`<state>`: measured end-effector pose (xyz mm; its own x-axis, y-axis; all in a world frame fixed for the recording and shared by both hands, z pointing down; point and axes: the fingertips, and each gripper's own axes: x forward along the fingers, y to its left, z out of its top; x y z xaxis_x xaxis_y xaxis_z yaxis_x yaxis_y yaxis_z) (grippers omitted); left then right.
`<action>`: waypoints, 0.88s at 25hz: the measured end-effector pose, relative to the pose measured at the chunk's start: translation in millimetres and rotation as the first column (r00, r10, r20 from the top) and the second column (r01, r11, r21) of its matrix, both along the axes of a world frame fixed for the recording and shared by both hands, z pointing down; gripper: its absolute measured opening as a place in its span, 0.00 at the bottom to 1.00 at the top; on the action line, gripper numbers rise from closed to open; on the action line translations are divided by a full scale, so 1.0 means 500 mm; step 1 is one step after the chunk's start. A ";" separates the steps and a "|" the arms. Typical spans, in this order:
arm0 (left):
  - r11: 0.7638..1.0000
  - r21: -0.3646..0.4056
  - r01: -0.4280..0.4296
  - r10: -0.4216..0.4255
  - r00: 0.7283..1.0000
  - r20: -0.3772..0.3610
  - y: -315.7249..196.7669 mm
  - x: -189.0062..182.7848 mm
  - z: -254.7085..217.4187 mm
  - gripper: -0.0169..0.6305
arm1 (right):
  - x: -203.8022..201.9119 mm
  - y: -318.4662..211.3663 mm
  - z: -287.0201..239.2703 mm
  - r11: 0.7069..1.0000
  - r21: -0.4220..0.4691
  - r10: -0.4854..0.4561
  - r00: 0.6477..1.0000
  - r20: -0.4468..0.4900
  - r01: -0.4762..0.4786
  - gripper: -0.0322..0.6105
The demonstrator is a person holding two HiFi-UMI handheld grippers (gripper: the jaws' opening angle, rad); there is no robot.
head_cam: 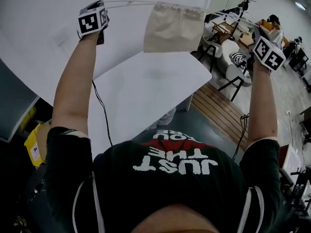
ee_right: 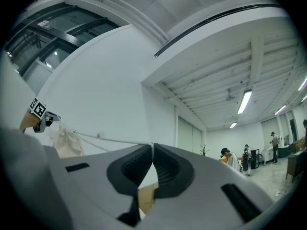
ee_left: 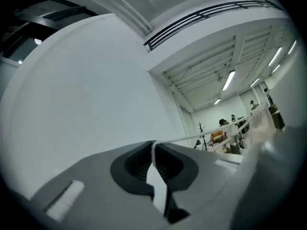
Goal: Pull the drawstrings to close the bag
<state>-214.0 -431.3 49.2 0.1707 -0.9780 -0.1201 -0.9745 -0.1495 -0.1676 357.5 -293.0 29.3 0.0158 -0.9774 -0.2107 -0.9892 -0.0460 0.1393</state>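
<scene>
A cream cloth bag [head_cam: 172, 27] hangs in the air over the white table [head_cam: 146, 86], its mouth gathered. It also shows small at the left of the right gripper view [ee_right: 67, 142]. One white drawstring [head_cam: 129, 3] runs taut to my left gripper [head_cam: 104, 7], whose jaws [ee_left: 153, 146] are shut on it. The other drawstring [head_cam: 228, 17] stretches to my right gripper [head_cam: 252, 31], which is shut on that cord [ee_right: 110, 139] at its tips [ee_right: 152, 147]. Both grippers are held high and wide apart, one on each side of the bag.
Right of the table lie a wooden floor strip [head_cam: 218, 108] and chairs [head_cam: 233, 62]. A black cable [head_cam: 102, 110] trails from the left arm. Several people [ee_right: 247, 157] and a coat stand [ee_left: 200, 128] are far off in the hall.
</scene>
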 end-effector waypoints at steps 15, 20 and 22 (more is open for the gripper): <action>1.000 0.014 -0.006 0.005 0.997 0.074 -0.002 0.013 -0.009 0.04 | -0.003 -0.018 0.008 0.999 -0.023 -0.027 1.000 0.009 0.027 0.07; 1.000 0.016 0.002 -0.003 0.997 0.074 0.006 0.018 -0.006 0.05 | 0.015 -0.010 0.009 1.000 -0.017 -0.006 0.999 0.041 0.007 0.07; 1.000 0.014 0.013 -0.013 0.998 0.060 0.005 0.012 0.000 0.10 | 0.021 -0.009 0.012 1.000 -0.014 0.013 0.999 0.042 -0.013 0.07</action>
<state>-208.0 -428.6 49.1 0.1653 -0.9785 -0.1232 -0.9643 -0.1342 -0.2282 367.9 -297.5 35.3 0.0372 -0.9799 -0.1962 -0.9935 -0.0574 0.0985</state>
